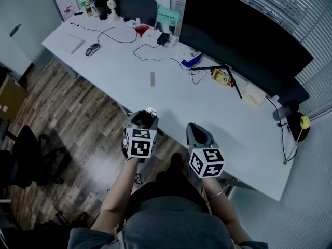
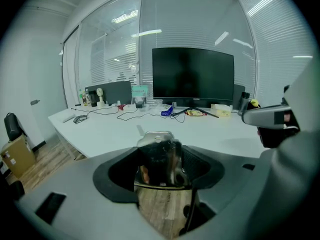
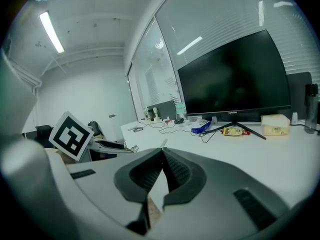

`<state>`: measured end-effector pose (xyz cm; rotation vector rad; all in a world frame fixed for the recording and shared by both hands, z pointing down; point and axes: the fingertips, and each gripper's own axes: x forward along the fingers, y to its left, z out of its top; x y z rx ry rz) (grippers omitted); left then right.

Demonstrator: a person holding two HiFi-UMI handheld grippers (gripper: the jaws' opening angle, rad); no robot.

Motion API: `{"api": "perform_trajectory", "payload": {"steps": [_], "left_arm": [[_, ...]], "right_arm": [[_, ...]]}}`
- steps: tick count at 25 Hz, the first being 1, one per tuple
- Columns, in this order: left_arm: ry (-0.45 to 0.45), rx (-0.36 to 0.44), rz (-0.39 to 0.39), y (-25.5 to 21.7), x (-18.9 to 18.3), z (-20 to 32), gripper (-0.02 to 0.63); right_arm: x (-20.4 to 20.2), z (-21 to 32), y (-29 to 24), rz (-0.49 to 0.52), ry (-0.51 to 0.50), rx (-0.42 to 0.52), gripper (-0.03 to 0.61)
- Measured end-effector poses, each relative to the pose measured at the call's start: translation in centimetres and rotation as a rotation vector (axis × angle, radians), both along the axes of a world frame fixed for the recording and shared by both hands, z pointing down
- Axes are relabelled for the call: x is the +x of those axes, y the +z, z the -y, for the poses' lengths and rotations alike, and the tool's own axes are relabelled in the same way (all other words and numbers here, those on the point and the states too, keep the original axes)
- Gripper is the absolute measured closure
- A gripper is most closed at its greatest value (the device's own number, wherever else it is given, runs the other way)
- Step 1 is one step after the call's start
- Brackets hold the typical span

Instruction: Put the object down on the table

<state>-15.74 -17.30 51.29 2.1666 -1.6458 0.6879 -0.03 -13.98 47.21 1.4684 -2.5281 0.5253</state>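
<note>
Clamping shiny metal object (image 2: 159, 151), left gripper (image 1: 144, 119) at table (image 1: 176, 100) edge.

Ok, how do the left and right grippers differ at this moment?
The left gripper is shut on a shiny metal object; the right gripper is shut on nothing, its jaws touching. The left gripper's tip sits about at the white table's near edge; the right gripper's reaches slightly over the tabletop. Both point toward the black monitor.
</note>
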Motion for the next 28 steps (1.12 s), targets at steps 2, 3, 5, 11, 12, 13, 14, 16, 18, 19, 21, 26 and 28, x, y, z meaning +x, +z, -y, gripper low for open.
{"api": "perform_trajectory", "payload": {"steps": [2,3,5,11,12,13,14,16,18,19,21,26,28], "left_arm": [[0.004,0.004,0.003,0.0,0.2,1.5,0.33],[0.007,0.005,0.003,0.1,0.4,2.3,0.33],[0.012,-0.001,0.002,0.2,0.9,3.5,0.33],[0.045,-0.01,0.029,0.2,2.2,7.6,0.33],[0.052,-0.011,0.032,0.3,2.5,8.2,0.33],[0.058,-0.014,0.031,0.4,2.8,8.8,0.33],[0.066,-0.017,0.028,0.4,3.1,9.5,0.33],[0.085,-0.011,0.025,0.6,3.8,11.0,0.33],[0.1,-0.013,0.033,0.8,4.5,12.3,0.33],[0.105,-0.02,0.038,1.0,4.8,12.9,0.33],[0.118,-0.029,0.046,1.3,5.5,13.8,0.33],[0.162,-0.041,0.077,2.3,7.4,16.1,0.33],[0.176,-0.048,0.086,2.7,8.1,16.8,0.33]], "right_arm": [[0.4,1.0,0.1,-0.002,0.004,-0.004,0.572],[0.6,1.5,0.2,-0.003,0.006,-0.006,0.572],[1.0,2.5,0.2,-0.003,0.009,-0.006,0.572],[1.8,5.2,0.0,0.002,0.023,-0.003,0.572],[2.0,5.6,0.0,0.003,0.025,-0.004,0.572],[2.1,5.9,0.0,0.005,0.028,-0.006,0.572],[2.3,6.1,0.1,0.006,0.031,-0.008,0.572],[2.6,6.6,0.1,0.007,0.038,-0.011,0.572],[3.1,7.1,0.2,0.009,0.047,-0.013,0.572],[3.3,7.3,0.2,0.01,0.053,-0.013,0.572],[3.7,7.7,0.3,0.012,0.063,-0.015,0.572],[4.9,8.4,0.4,0.014,0.089,-0.02,0.572],[5.4,8.7,0.5,0.014,0.099,-0.023,0.572]]}}
